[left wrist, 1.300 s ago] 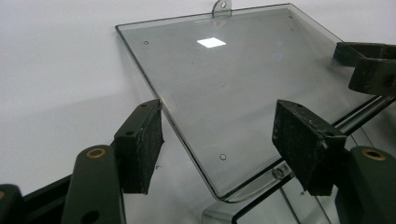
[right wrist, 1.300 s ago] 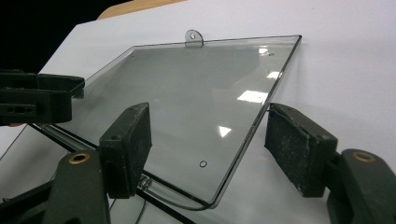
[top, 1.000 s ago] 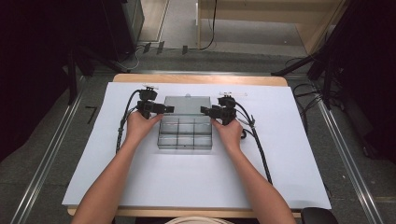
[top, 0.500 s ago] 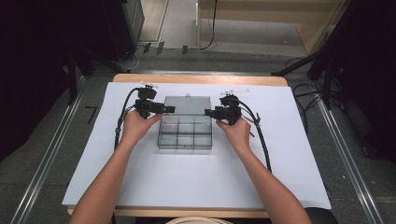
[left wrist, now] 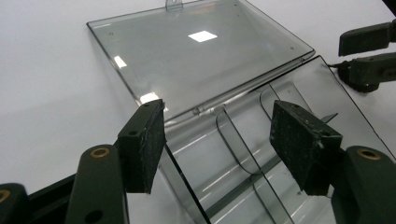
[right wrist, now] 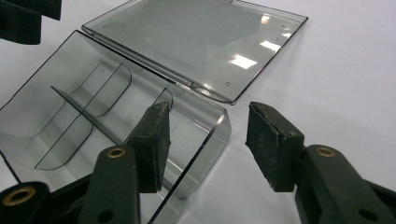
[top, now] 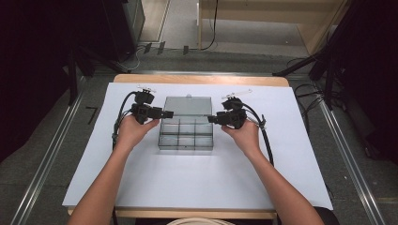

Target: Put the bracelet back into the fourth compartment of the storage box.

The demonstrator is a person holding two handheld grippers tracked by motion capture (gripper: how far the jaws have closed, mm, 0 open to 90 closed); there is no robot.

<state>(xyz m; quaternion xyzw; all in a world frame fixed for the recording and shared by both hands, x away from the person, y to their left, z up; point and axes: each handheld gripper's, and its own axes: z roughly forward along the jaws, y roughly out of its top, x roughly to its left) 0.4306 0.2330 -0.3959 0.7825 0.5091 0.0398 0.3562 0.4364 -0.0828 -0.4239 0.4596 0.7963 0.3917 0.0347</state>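
Open clear box (top: pixel 186 130) between left gripper (top: pixel 167 114), right gripper (top: pixel 210 119) — jaws apart

A clear plastic compartment box (top: pixel 187 135) with thin inner dividers (left wrist: pixel 238 149) sits mid-table, its flat transparent lid (top: pixel 187 105) lying open behind it. The left gripper (top: pixel 165 114) and right gripper (top: pixel 211 119) flank the box, jaws apart. Broad white paper-covered table (top: pixel 187 183) lies bare in front and at both sides.

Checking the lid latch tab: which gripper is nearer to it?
Left. The left gripper sits at the lid's left edge; the right gripper sits lower, by the box wall.
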